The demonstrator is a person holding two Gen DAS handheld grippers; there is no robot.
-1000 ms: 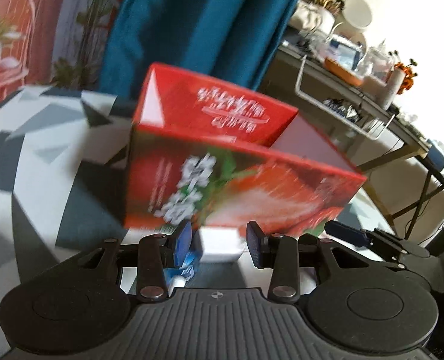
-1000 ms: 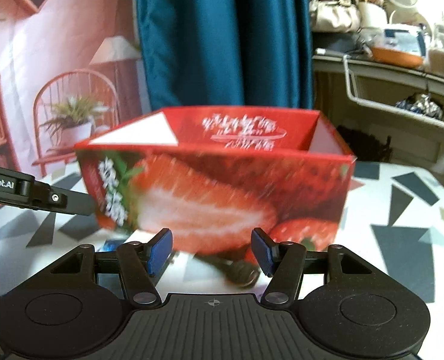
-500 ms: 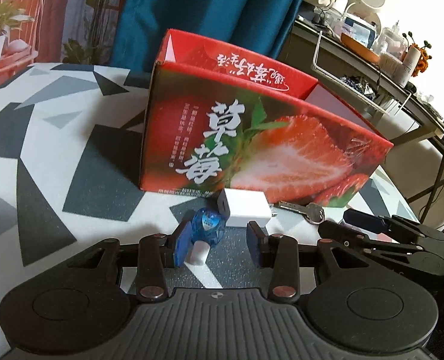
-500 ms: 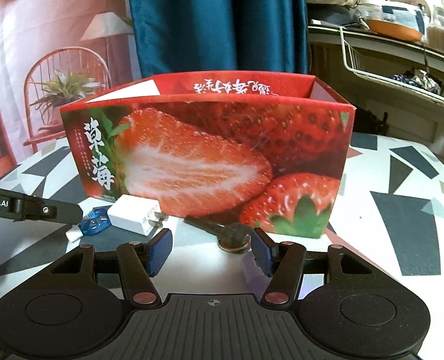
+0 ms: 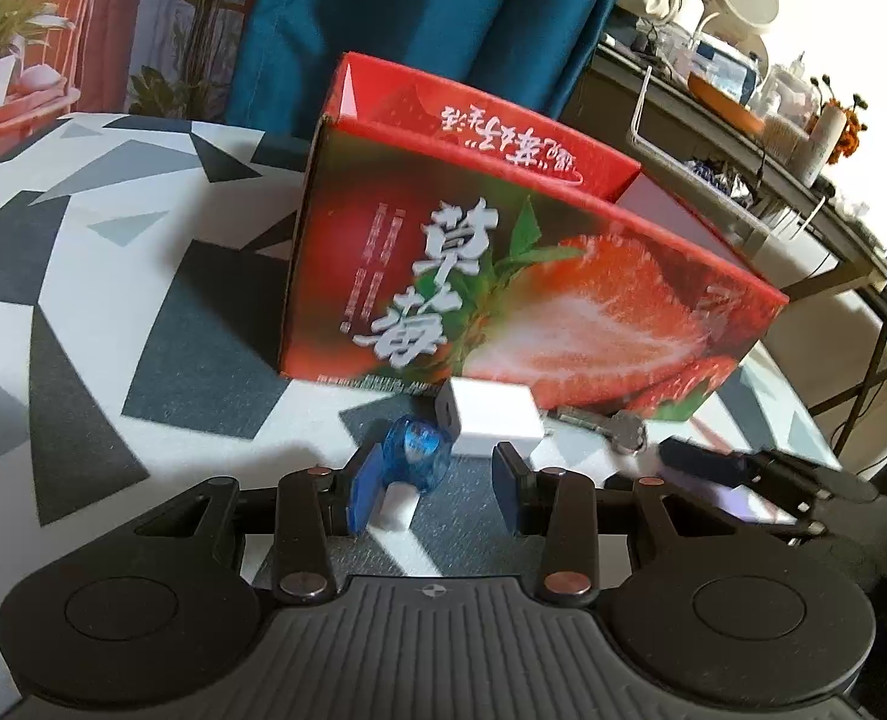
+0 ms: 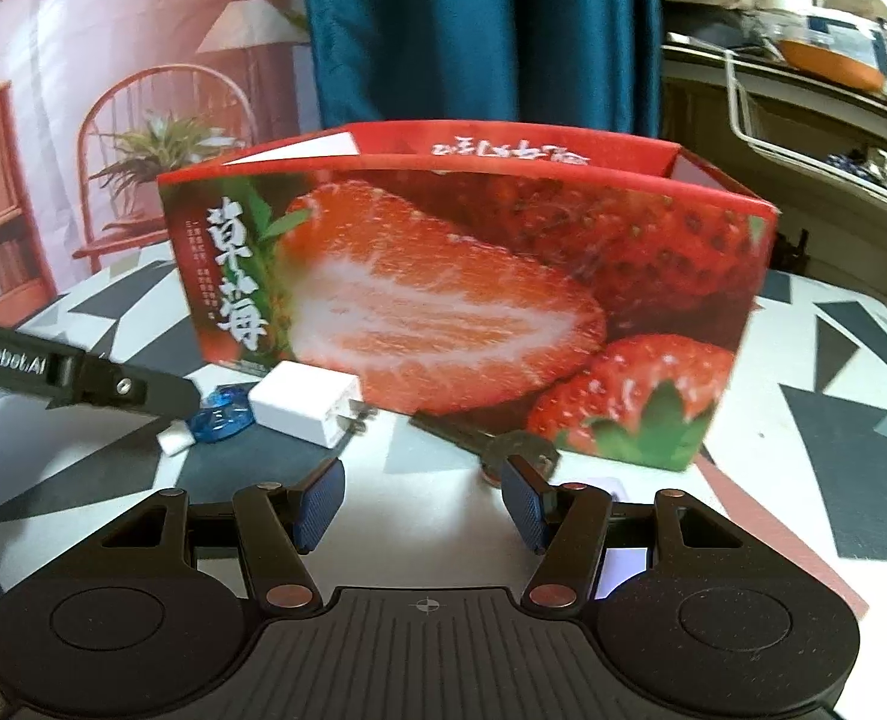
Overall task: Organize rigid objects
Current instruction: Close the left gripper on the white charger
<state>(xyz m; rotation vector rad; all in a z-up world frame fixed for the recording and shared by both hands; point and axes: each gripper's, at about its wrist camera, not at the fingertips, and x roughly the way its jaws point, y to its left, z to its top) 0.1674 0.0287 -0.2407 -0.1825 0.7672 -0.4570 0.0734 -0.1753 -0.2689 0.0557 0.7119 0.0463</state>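
A red strawberry-print box (image 5: pixel 503 276) with an open top stands on the patterned table; it also shows in the right wrist view (image 6: pixel 473 306). In front of it lie a white charger (image 5: pixel 491 417), a small blue-and-white object (image 5: pixel 416 456) and a key (image 5: pixel 614 429). My left gripper (image 5: pixel 434 495) is open, low over the table, with the blue object just inside its left finger. My right gripper (image 6: pixel 425 507) is open and empty; the key (image 6: pixel 497 447) lies by its right fingertip. The charger (image 6: pixel 305 399) and the blue object (image 6: pixel 218 417) lie to its left.
The table (image 5: pixel 83 312) has a white, grey and black triangle pattern. A blue curtain (image 5: pixel 431 24) hangs behind the box. A cluttered counter with a wire rack (image 5: pixel 737 120) stands at the right. The left gripper's finger (image 6: pixel 101 381) reaches in at the left of the right wrist view.
Both grippers have dropped and pulled back from the box over the last second, bringing the charger, blue object and key into view. The left gripper has edged closer to the blue object.
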